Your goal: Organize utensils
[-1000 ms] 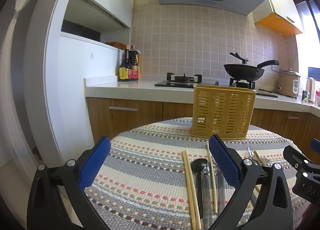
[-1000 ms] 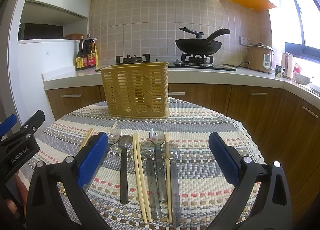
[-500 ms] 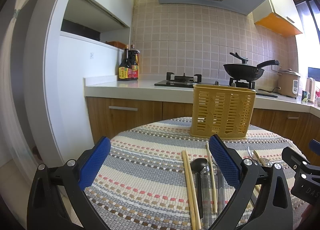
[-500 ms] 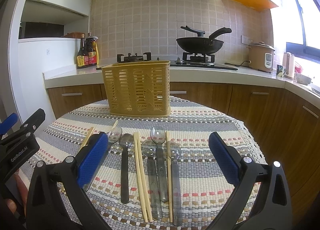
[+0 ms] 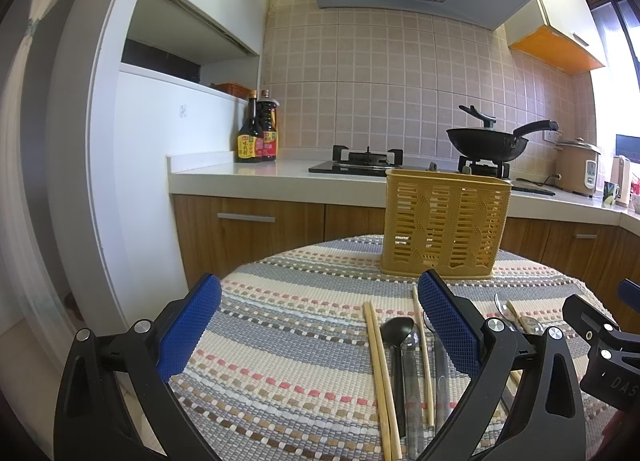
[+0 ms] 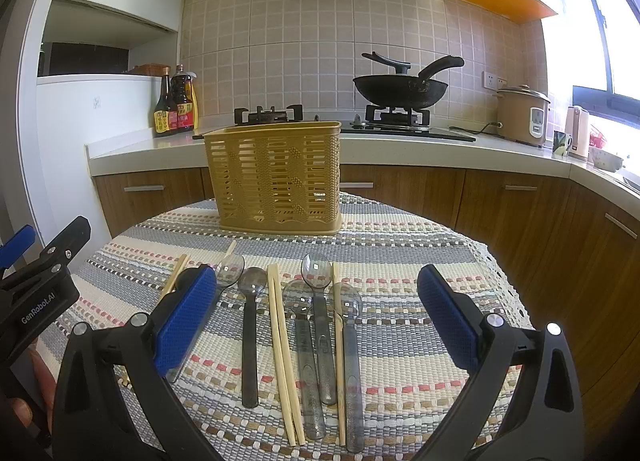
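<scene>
With both the left gripper (image 5: 320,327) and right gripper (image 6: 316,321) spread wide and empty, lower the right one squarely over a single spoon (image 6: 318,317) near the table's (image 6: 420,245) front edge, probably clear of the chopsticks (image 6: 282,349), then carry it to the yellow basket (image 6: 276,175) at the far edge.

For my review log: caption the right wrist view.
Open right hand-held gripper over spoons and chopsticks before a yellow basket.

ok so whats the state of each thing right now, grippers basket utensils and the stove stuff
left gripper: open, holding nothing
right gripper: open, holding nothing
yellow utensil basket: upright on the striped cloth, nothing seen inside
spoons: lying flat on the cloth
chopsticks: lying flat among the spoons
wok: sitting on the right burner
left burner: bare, no flame seen
</scene>
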Tool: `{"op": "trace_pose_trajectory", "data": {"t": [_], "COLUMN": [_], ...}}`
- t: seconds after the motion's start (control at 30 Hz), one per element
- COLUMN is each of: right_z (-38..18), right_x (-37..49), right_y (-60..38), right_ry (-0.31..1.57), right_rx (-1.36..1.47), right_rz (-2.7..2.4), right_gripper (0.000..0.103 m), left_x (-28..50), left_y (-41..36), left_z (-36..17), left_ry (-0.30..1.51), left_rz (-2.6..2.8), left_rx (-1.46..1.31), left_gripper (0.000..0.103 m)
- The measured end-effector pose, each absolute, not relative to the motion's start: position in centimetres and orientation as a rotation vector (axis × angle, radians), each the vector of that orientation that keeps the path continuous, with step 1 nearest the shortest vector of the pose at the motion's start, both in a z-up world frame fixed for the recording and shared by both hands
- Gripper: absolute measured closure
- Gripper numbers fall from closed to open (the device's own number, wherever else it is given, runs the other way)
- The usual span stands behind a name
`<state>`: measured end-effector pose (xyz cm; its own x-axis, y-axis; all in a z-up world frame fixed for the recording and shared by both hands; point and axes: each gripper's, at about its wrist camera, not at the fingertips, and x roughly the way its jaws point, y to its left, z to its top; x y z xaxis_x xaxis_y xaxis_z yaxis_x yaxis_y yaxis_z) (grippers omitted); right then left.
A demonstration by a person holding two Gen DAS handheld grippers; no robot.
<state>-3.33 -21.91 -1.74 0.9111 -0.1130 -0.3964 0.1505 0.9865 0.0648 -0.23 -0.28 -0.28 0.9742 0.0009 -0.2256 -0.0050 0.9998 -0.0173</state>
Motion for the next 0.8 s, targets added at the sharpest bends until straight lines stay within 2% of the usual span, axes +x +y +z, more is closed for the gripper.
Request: {"op": "trace_pose_trajectory", "data": {"t": [0.3,0.43,0.53,0.57,0.63,0.7,0.8], "right_z": [-1.6,-1.1,-0.4,0.0,0.2,0.3,-0.2], "right_x": [-3.6,-3.0,-1.2,0.0,1.5,3.7,6.2], "right_y": [-22.1,-22.8,-24.0,-24.6,-25.4,-26.2,-26.8], "right_ry": [0.382,0.42,0.515,0.57,0.645,0.746,0.864], "right_rx": [0.102,0.047,0.005,0.01,0.018,0.032,0.07], "right_rz": [-0.182,-0.242,-0.25,-0.233,-0.207,-0.164,-0.088], "right_gripper": [0.007,0.007,0.007,0.007,0.007,0.007,0.019], "left_x": [-0.1,1.6,4.4,6.2,9.0,10.9,13.9], "left_y": [0.0,1.4,4.0,4.9,5.4,5.5,4.0], "left_z": [-0.4,-0.5,0.0,0.0,-0.3,-1.1,-2.5], "left_ry": [0.236,0.33,0.427,0.517,0.669,0.786,0.963], "left_rz": [-0.012,-0.072,-0.16,-0.216,-0.287,-0.344,-0.428], "left_rx": [-0.026,-0.005,-0.006,-0.011,0.013,0.03,0.069], "left_gripper": [0.007,0.007,0.007,0.008,0.014,0.028,0.036]}}
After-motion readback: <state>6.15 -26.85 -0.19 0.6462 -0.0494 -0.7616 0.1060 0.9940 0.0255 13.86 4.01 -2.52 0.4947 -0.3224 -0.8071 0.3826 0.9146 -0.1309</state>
